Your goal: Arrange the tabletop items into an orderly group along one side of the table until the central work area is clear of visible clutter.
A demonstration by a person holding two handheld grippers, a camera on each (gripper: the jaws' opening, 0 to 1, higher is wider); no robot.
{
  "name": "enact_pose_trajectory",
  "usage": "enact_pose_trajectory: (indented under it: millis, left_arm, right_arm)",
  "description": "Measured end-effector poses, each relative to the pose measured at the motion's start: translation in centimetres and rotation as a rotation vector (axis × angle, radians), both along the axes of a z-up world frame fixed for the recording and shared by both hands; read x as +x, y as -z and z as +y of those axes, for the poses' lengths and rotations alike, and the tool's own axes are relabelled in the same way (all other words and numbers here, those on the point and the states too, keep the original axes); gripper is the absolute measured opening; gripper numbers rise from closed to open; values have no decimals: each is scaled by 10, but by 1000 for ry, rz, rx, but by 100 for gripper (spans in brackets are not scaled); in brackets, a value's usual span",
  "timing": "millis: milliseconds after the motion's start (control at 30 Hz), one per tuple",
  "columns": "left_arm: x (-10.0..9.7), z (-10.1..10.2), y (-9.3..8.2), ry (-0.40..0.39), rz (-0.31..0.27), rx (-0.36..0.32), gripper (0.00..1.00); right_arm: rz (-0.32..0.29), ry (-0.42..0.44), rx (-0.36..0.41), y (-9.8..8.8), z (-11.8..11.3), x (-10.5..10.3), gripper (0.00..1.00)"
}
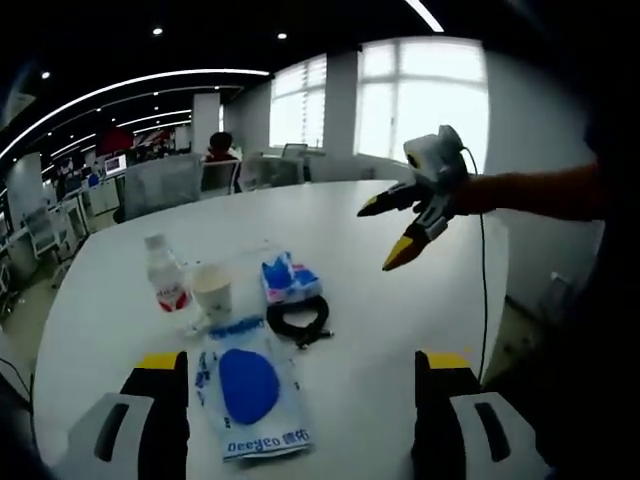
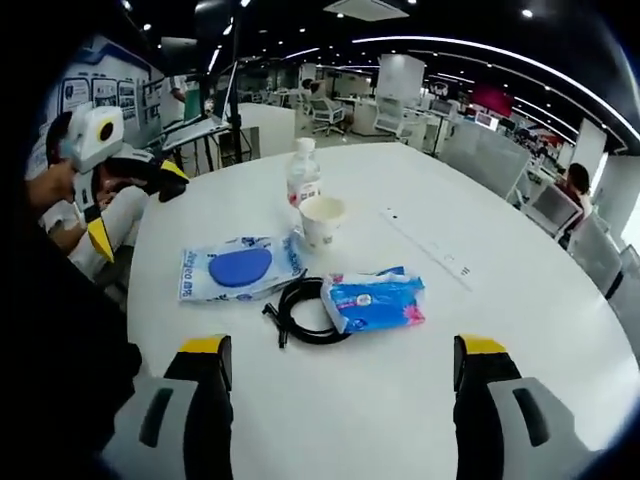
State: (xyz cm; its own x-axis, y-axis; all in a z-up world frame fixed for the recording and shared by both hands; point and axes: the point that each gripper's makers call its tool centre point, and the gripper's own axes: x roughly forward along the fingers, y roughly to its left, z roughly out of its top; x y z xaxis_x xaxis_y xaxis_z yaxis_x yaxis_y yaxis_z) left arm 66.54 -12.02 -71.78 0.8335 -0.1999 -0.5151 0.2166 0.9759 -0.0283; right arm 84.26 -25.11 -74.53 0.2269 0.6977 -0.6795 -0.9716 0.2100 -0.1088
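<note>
My tongs (image 1: 300,415) are black and grey with yellow tips. The table (image 2: 420,400) is white, the pouch (image 2: 240,270) white with a blue oval, the cable (image 2: 300,312) black, the bottle's (image 2: 303,175) label red.

Beyond the white table (image 2: 520,300), an open office stretches away with rows of desks and grey chairs (image 2: 480,150) under curved ceiling light strips (image 1: 130,85). A person in red (image 1: 220,146) sits at the far side by bright windows (image 1: 425,95). A white pillar (image 2: 400,78) stands farther back.
</note>
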Motion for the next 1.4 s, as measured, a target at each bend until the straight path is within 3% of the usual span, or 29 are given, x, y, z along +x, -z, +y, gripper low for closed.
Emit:
enact_pose_trajectory:
  millis: [300,567,800,1067,1400]
  left_arm:
    - [-6,4,-3,-10,-3,6,93]
    - [-18,15,-2,-34,3,-4,93]
    - [-20,22,-4,-43,-4,-4,90]
    - [-24,30,-10,-53,-22,-7,88]
    - [-29,32,-6,-56,-4,-23,87]
  right_arm:
    - [-5,-51,-35,18,24,9,80]
    - [-23,-41,-34,30,42,19,76]
    - [-13,-30,-15,41,56,21,62]
    - [25,-20,-45,67,65,23,55]
    - [13,-44,-104,95,73,22,41]
